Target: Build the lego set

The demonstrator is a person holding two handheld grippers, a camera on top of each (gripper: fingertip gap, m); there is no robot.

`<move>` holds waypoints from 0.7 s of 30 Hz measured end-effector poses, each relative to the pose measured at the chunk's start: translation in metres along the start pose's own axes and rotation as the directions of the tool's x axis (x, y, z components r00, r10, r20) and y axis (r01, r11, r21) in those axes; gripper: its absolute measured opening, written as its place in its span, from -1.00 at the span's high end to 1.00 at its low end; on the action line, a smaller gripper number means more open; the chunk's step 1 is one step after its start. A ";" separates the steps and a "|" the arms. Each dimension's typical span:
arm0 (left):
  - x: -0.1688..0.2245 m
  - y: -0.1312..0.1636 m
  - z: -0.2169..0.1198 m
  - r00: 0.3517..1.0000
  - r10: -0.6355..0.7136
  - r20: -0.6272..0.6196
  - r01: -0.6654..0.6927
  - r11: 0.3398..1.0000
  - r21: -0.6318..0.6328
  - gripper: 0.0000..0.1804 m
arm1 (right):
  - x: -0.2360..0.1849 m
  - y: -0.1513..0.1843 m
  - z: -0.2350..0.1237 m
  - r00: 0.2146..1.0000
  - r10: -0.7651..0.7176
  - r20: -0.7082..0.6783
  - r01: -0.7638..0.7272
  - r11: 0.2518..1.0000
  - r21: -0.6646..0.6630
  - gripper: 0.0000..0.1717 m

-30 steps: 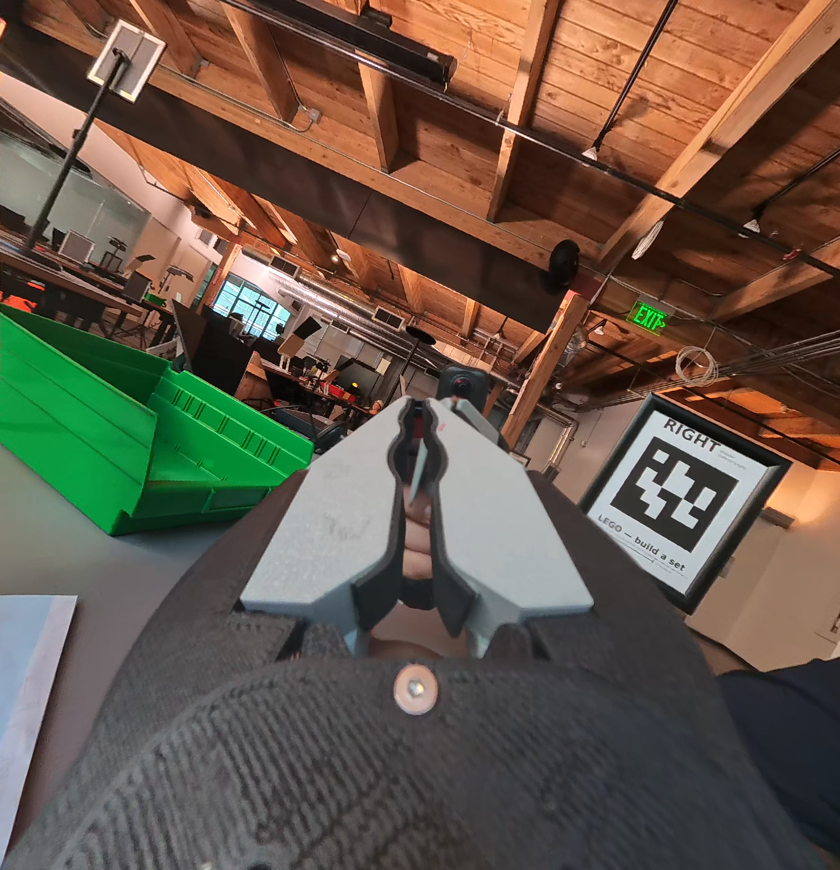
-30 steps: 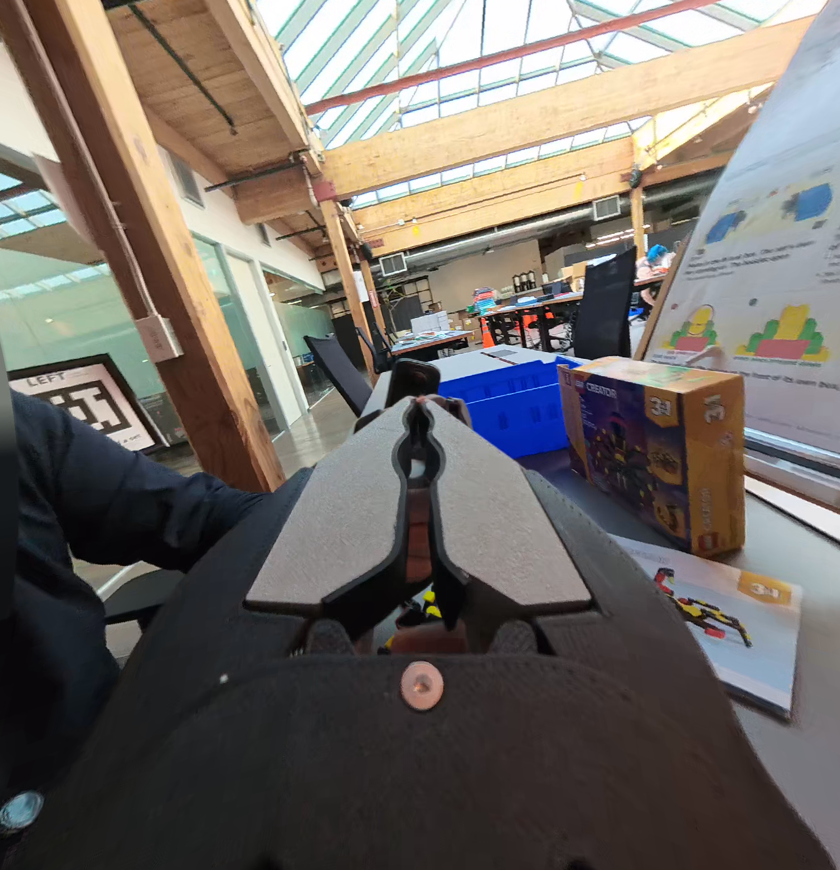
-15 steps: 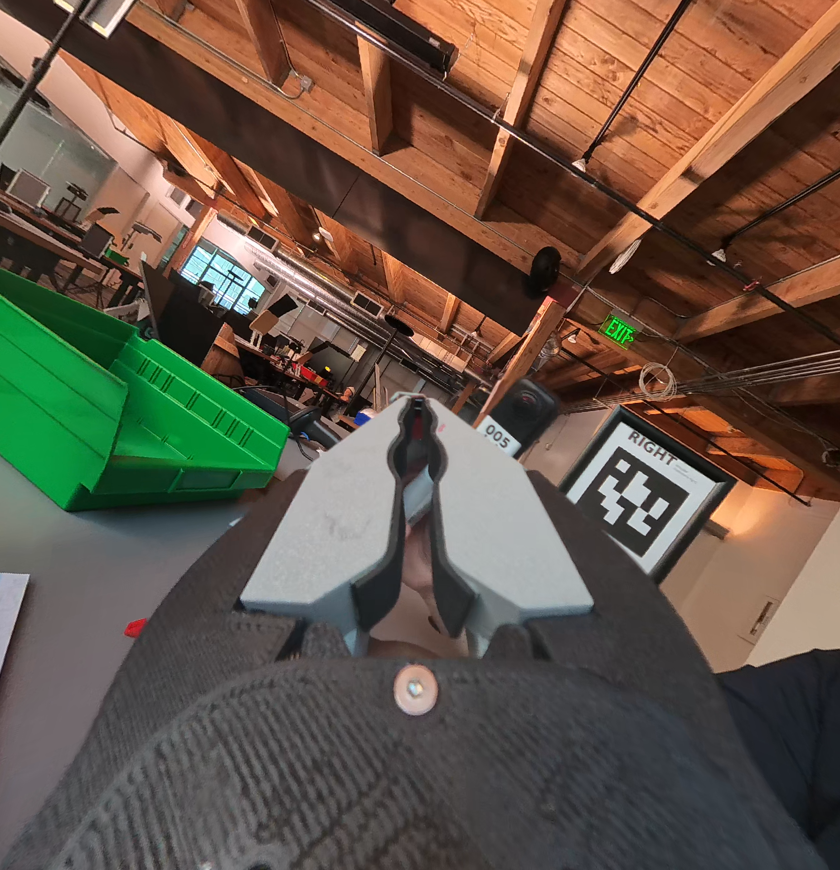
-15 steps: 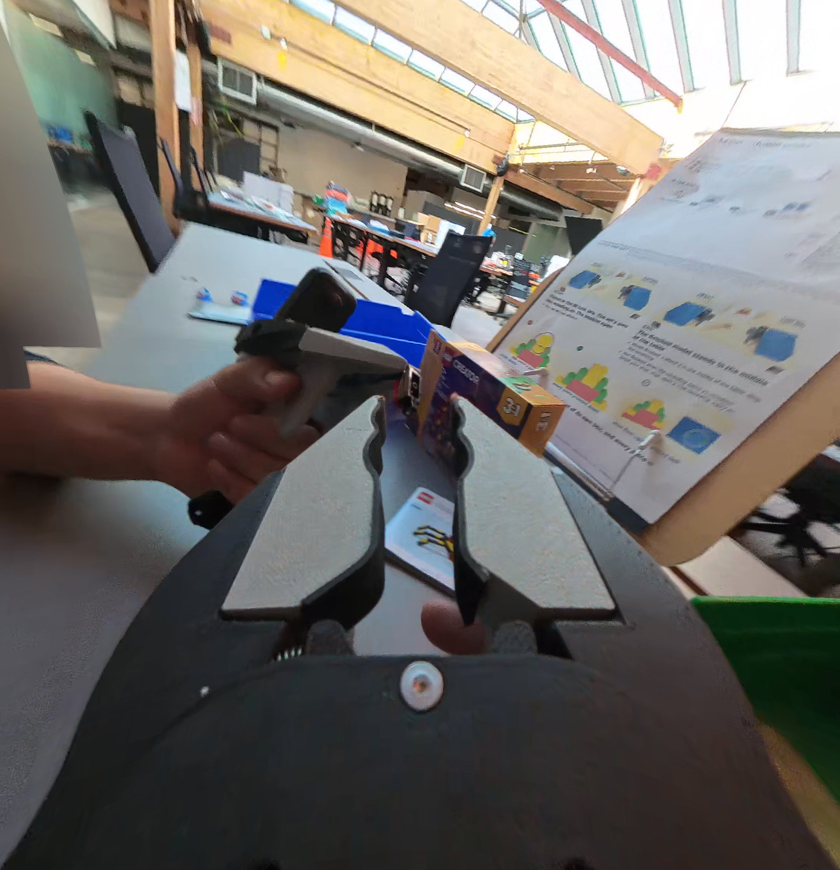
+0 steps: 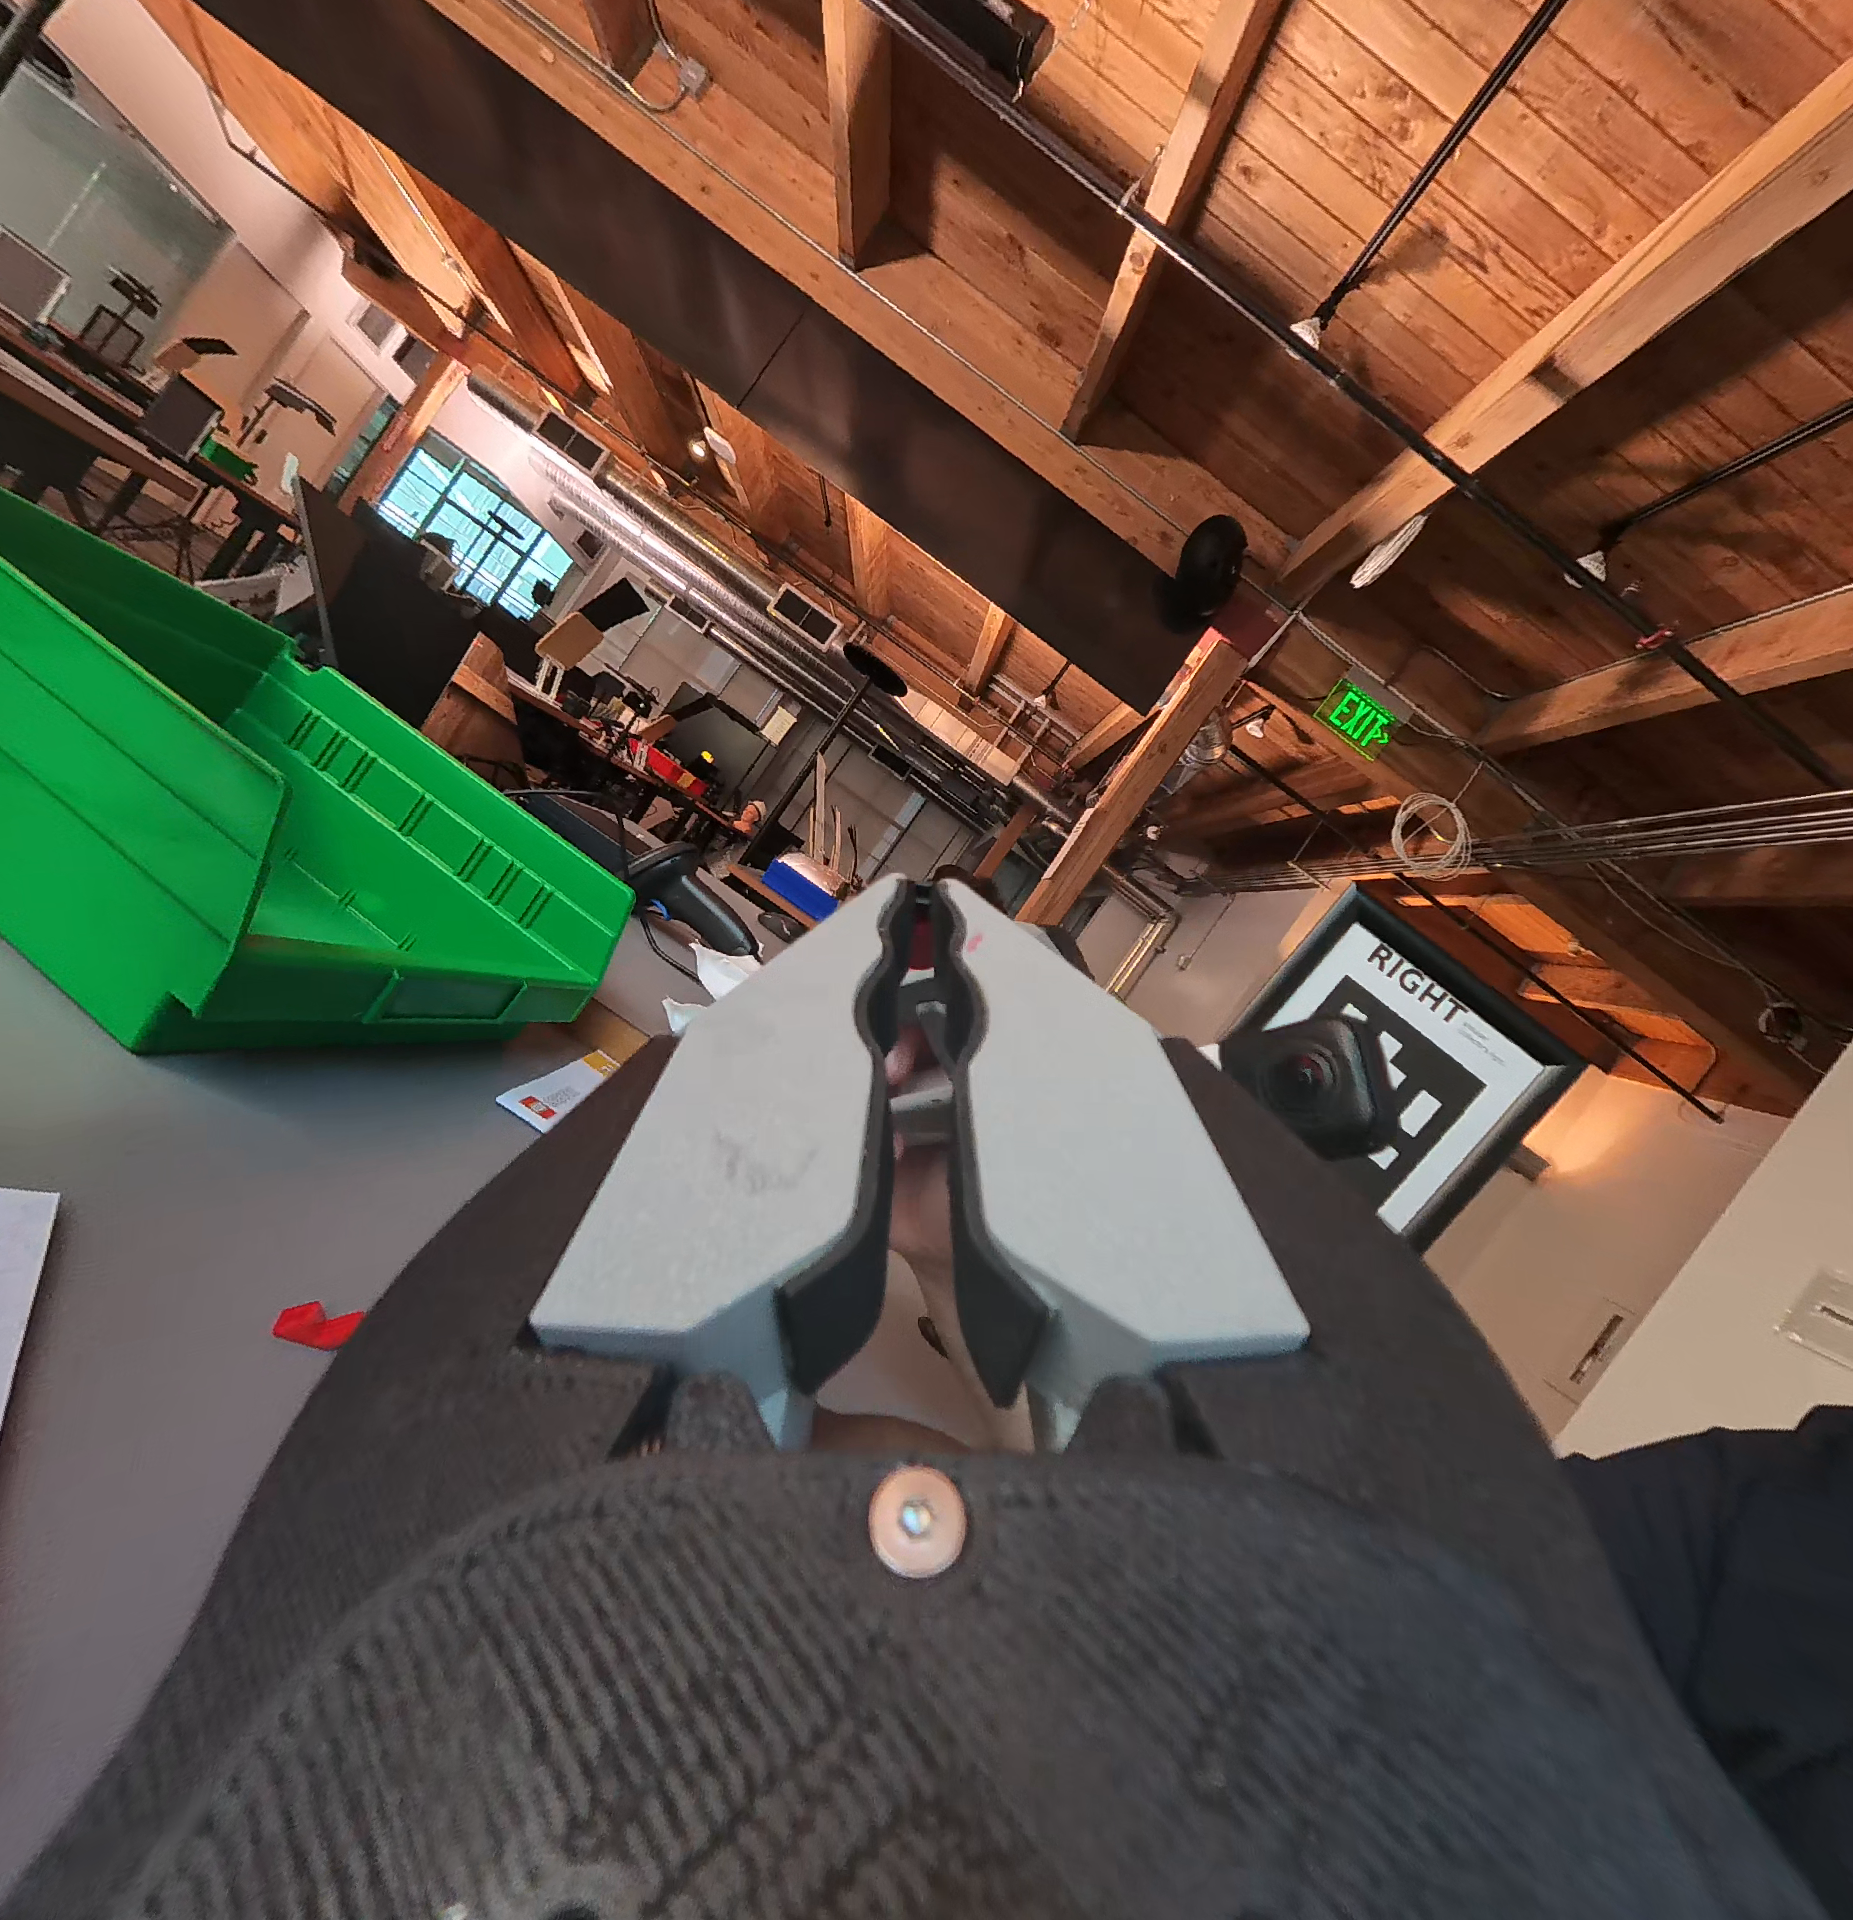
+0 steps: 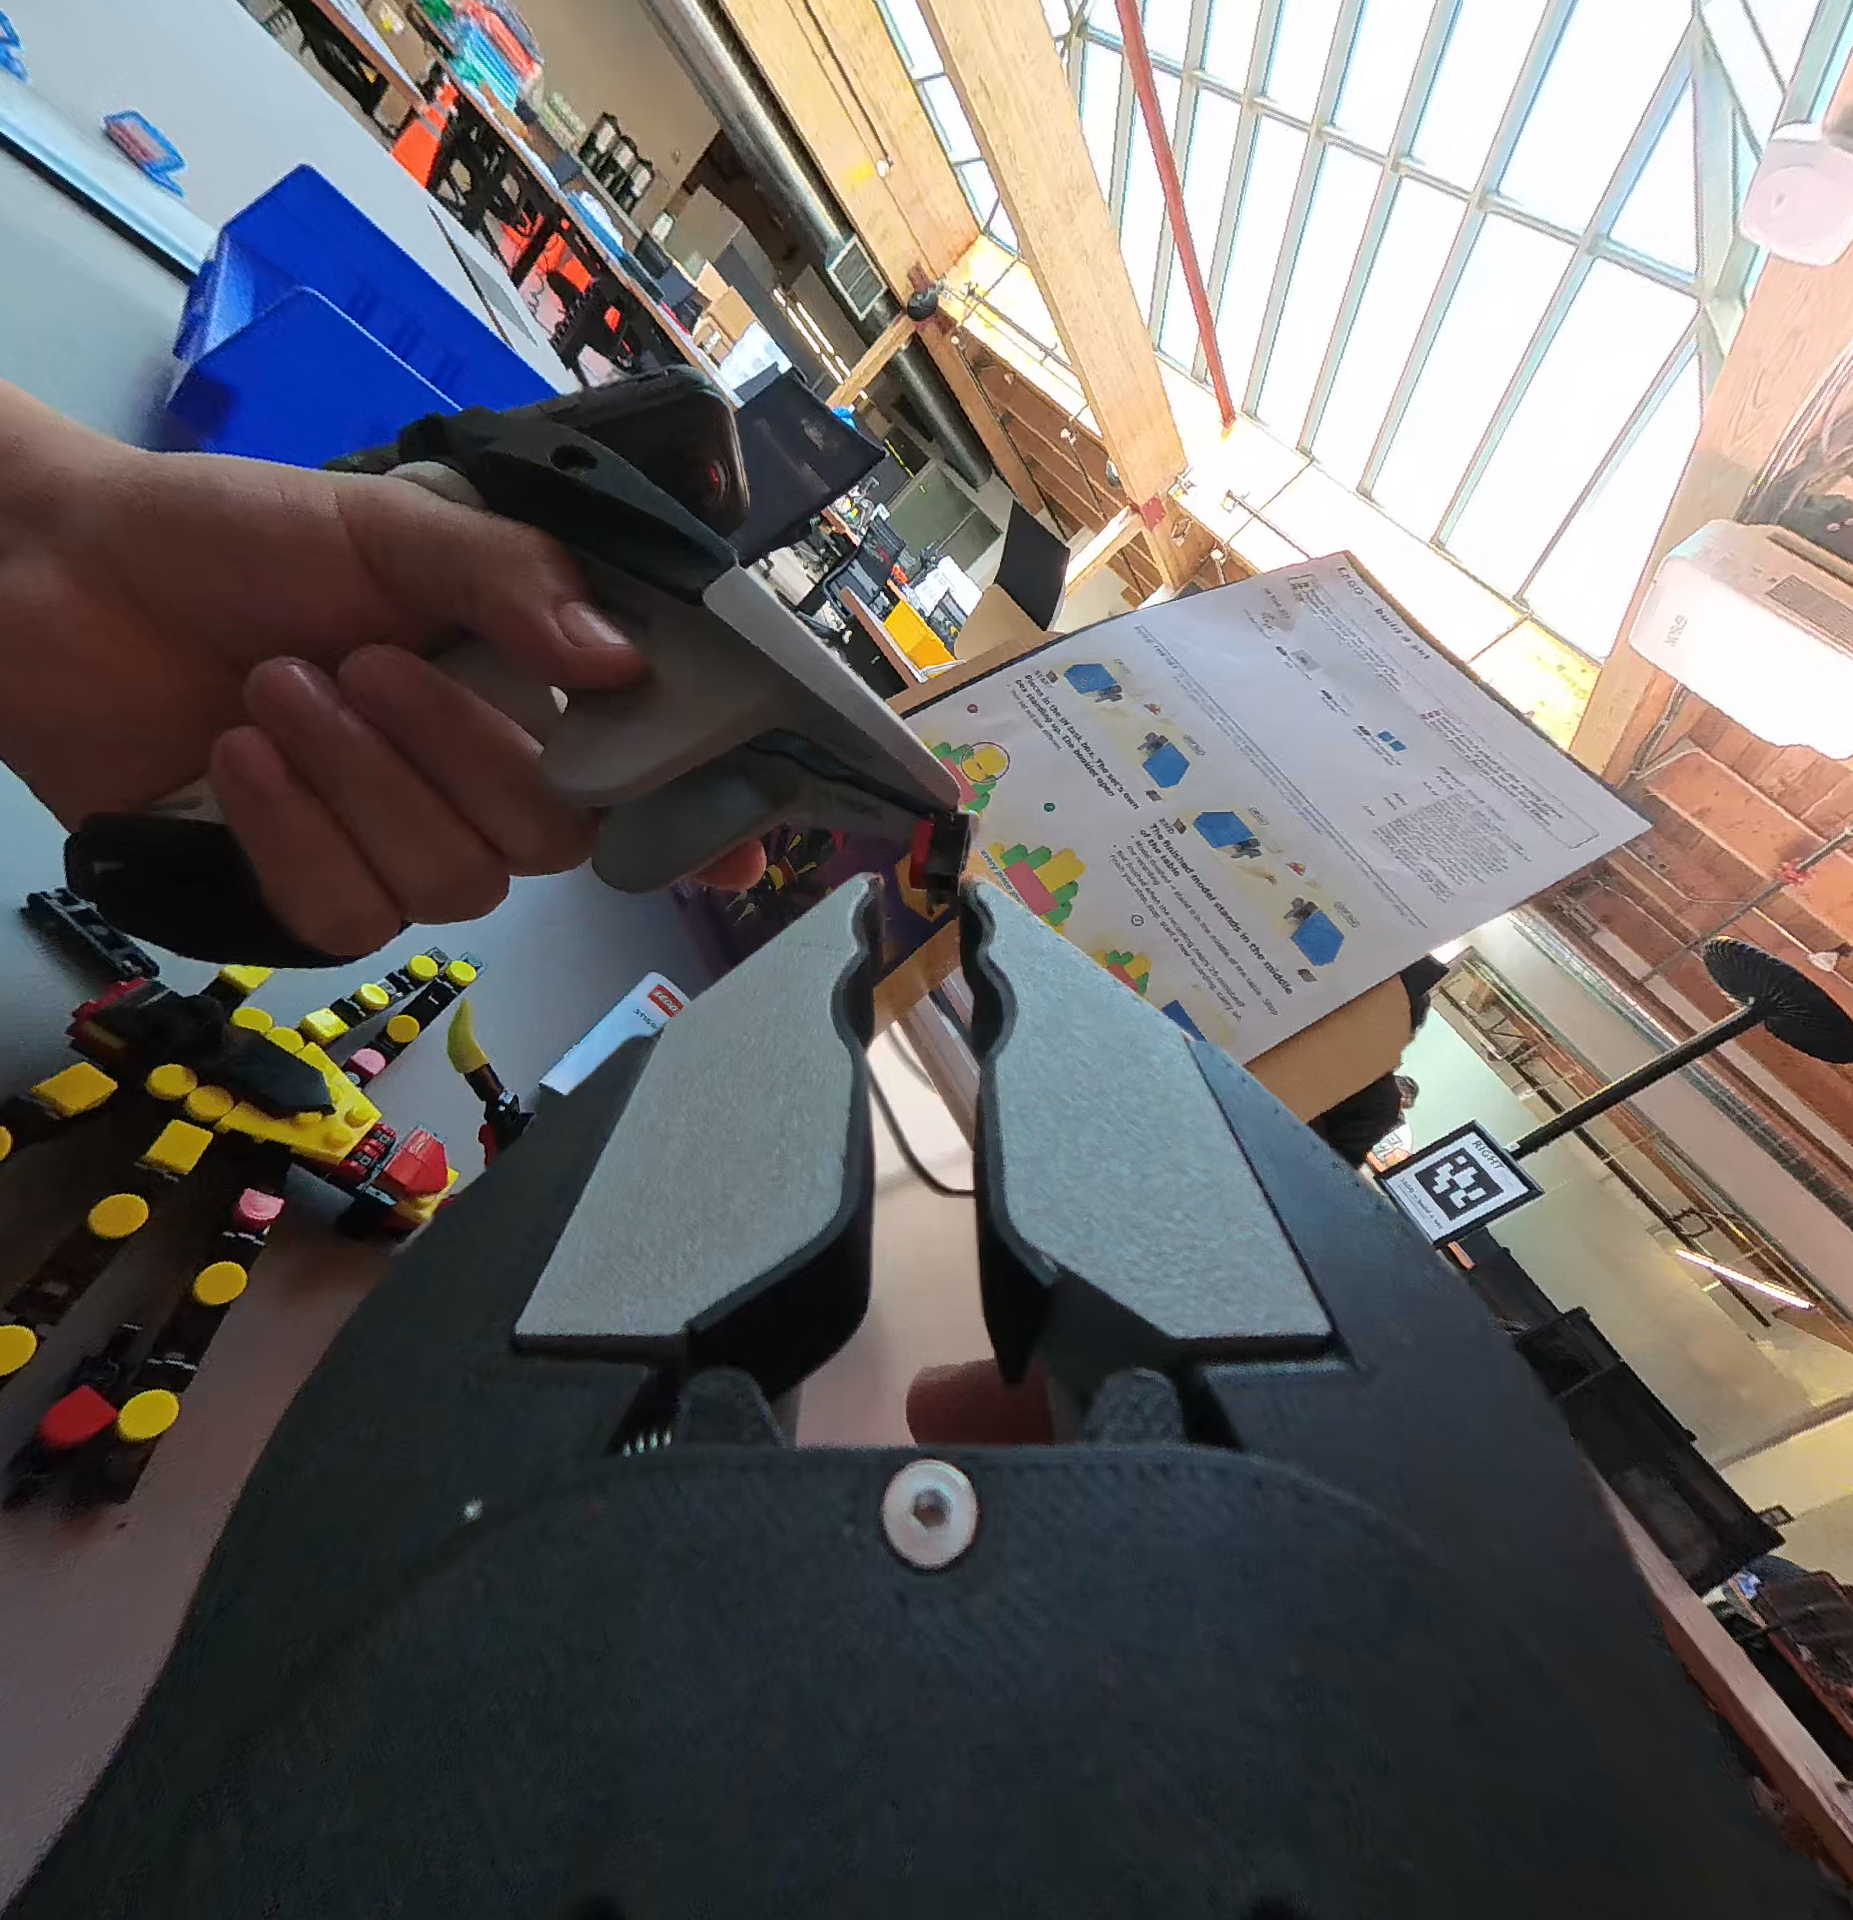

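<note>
Up close, the left gripper (image 6: 937, 831) pinches a small red-and-black brick piece (image 6: 934, 854) at its fingertips, just above the right gripper (image 6: 917, 902), whose jaws stand apart and bare.

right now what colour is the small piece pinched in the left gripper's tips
Red and black; the small piece shows best in the right wrist view, at the left gripper tips.

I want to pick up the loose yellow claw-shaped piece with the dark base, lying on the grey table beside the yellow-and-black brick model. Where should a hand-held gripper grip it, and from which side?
Probably from above, pads closing across the width of the yellow claw-shaped piece near its dark base. That end looks thicker, while the yellow tip tapers and curves, so pads could slip off it. It lies apart from the yellow-and-black brick model, on the grey table, leaving room on both sides.
</note>
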State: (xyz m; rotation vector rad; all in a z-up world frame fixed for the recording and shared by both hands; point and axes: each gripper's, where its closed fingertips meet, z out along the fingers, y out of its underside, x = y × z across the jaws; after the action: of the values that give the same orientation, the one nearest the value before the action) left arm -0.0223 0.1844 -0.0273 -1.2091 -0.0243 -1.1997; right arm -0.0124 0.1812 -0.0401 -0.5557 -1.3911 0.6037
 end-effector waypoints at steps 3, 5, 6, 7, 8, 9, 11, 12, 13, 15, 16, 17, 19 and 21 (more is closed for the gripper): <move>0.000 0.003 0.001 1.000 -0.009 -0.003 0.009 1.000 -0.013 1.00 | 0.002 0.001 0.001 0.999 -0.032 -0.029 0.032 0.999 -0.018 0.93; -0.001 0.003 0.001 1.000 -0.017 -0.005 0.017 1.000 -0.016 1.00 | 0.002 0.001 0.001 0.999 -0.042 -0.031 0.041 0.999 -0.024 0.93; -0.001 0.003 0.001 1.000 -0.016 -0.004 0.016 1.000 -0.017 1.00 | 0.002 0.001 0.001 0.999 -0.042 -0.031 0.041 0.999 -0.025 0.93; -0.001 0.003 0.001 1.000 -0.010 -0.004 0.010 1.000 -0.018 1.00 | 0.002 0.001 0.001 0.998 -0.046 -0.034 0.045 0.999 -0.024 0.93; 0.000 0.003 0.001 1.000 0.000 -0.004 0.000 1.000 -0.019 1.00 | 0.002 0.001 0.001 0.998 -0.054 -0.038 0.053 0.998 -0.023 0.93; 0.000 0.003 0.001 1.000 0.009 0.000 -0.009 1.000 -0.022 1.00 | 0.002 0.001 0.001 0.997 -0.062 -0.043 0.061 0.998 -0.025 0.94; 0.000 0.003 0.001 1.000 0.024 0.009 -0.024 0.999 -0.025 1.00 | 0.003 0.000 0.001 0.995 -0.078 -0.057 0.076 0.997 -0.030 0.94; 0.000 0.003 0.001 0.999 0.029 0.013 -0.029 0.999 -0.026 1.00 | 0.003 0.000 0.002 0.994 -0.085 -0.064 0.083 0.996 -0.035 0.94; 0.000 0.003 0.001 0.999 0.034 0.014 -0.034 0.999 -0.029 0.99 | 0.003 0.001 0.002 0.993 -0.093 -0.069 0.090 0.995 -0.042 0.94; 0.000 0.003 0.001 0.999 0.042 0.021 -0.041 0.999 -0.032 0.97 | 0.002 0.001 0.003 0.992 -0.103 -0.073 0.099 0.994 -0.046 0.94; -0.001 0.003 0.001 0.998 0.050 0.026 -0.049 0.998 -0.035 0.97 | 0.002 0.001 0.003 0.992 -0.104 -0.074 0.101 0.994 -0.045 0.94; -0.001 0.004 0.001 0.998 0.056 0.029 -0.054 0.998 -0.041 0.94 | 0.002 0.000 0.003 0.991 -0.106 -0.077 0.103 0.994 -0.043 0.93; 0.000 0.004 0.002 0.998 0.053 0.025 -0.052 0.998 -0.046 0.89 | 0.003 -0.001 0.002 0.991 -0.109 -0.081 0.107 0.994 -0.039 0.94; 0.001 0.005 0.002 0.999 0.044 0.019 -0.043 0.998 -0.050 0.86 | 0.003 -0.002 0.002 0.990 -0.111 -0.086 0.108 0.994 -0.036 0.94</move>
State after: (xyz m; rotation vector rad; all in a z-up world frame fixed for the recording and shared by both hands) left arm -0.0171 0.1849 -0.0292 -1.2589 0.0171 -1.1556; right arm -0.0142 0.1821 -0.0365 -0.5209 -1.3400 0.4649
